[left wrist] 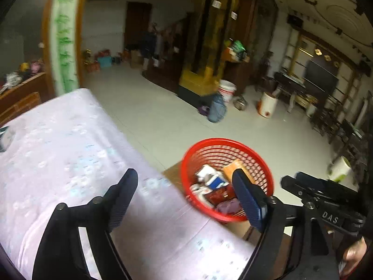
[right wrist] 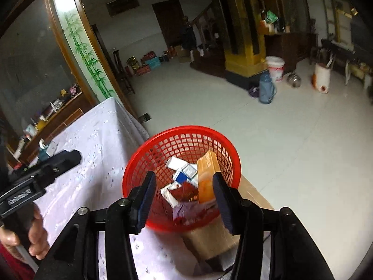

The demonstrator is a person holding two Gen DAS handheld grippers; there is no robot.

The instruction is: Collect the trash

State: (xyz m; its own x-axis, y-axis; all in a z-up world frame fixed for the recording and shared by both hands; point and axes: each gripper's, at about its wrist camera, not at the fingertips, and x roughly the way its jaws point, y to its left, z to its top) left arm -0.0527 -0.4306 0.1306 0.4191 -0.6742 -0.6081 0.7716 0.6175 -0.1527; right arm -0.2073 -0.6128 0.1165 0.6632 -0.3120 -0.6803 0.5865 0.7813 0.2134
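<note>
The left tool hangs with its jaws spread wide and nothing between them. Under its left finger lies the table, covered with a pale lilac patterned cloth. Just behind its right finger stands a red mesh basket on a brown box beside the table edge, holding an orange carton, a blue-and-white box and other blurred wrappers. To the right of the tool, the right tool reaches in, a hand gripping its handle.
</note>
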